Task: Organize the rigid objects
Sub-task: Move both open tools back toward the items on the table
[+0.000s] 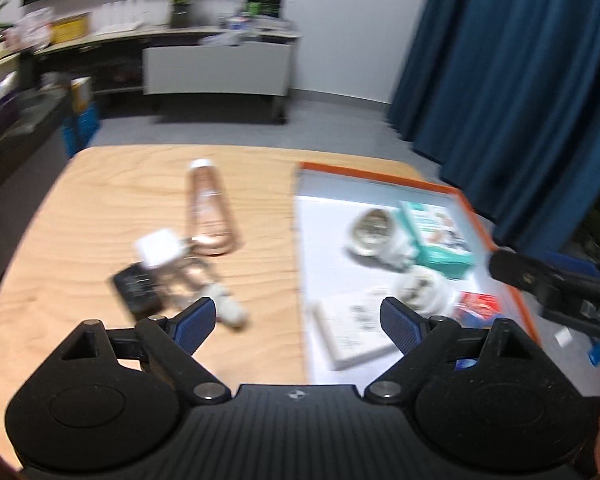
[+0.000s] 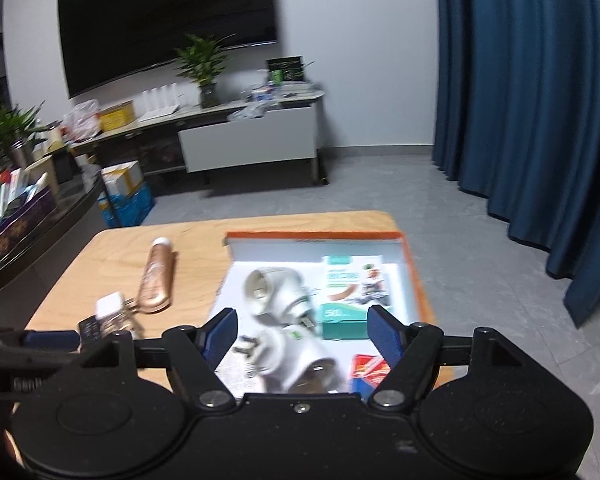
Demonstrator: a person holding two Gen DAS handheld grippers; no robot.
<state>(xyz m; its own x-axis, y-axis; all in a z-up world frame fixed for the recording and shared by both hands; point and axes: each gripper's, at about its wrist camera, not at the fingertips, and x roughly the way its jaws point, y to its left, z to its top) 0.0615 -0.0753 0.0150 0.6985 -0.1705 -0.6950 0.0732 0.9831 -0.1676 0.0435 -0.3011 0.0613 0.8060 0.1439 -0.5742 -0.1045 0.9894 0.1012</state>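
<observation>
Inside the orange-rimmed tray (image 2: pixel 414 276) lie the things already sorted: two white sockets (image 2: pixel 278 290), a teal box (image 2: pixel 350 304), a white booklet (image 1: pixel 352 330) and a red pack (image 2: pixel 370 366), gathered to one side of the surface (image 1: pixel 100 208). Left of it, apparently waiting to be sorted, a copper tube (image 1: pixel 210 212), a white cube (image 1: pixel 158 248) and a black block (image 1: pixel 136 290) sit loose. Both the left gripper (image 1: pixel 296 320) and right gripper (image 2: pixel 302 338) hover with fingers spread wide, holding nothing.

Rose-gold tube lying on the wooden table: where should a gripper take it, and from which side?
Grip the rose-gold tube mid-body from above, fingers across its narrow width. It lies flat, white cap pointing away, with clutter touching its near flat end, so the middle looks clearest.
</observation>
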